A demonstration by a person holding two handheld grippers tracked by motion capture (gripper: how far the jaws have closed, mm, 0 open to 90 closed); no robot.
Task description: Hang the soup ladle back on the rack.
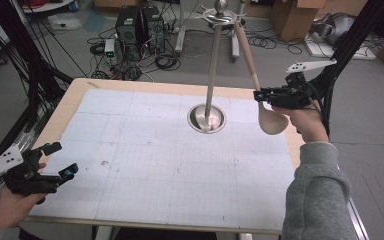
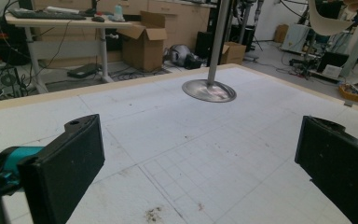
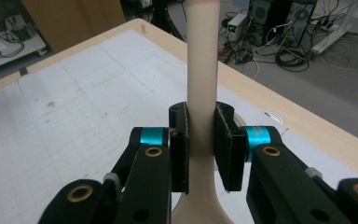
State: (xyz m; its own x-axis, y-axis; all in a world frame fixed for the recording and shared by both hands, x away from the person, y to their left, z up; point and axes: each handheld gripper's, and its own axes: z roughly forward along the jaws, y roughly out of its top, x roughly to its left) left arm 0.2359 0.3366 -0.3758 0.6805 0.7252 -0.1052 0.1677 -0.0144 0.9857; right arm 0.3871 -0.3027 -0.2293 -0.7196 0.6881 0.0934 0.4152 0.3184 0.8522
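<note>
Here, the right tool (image 1: 258,95) is clenched on the neck of a pale wooden spoon (image 1: 272,121), its two jaws pressing either side of the handle, as the right gripper view (image 3: 201,140) confirms. The spoon hangs bowl-down above the desk (image 1: 170,165) edge at about 3 o'clock; its handle slants up toward the top ring of a metal stand (image 1: 213,65), and whether it touches that ring is hard to judge. The stand's round base (image 1: 206,119) sits near the desk's 12 o'clock. The left tool (image 1: 62,159), released with jaws wide apart, rests at 8 o'clock.
</note>
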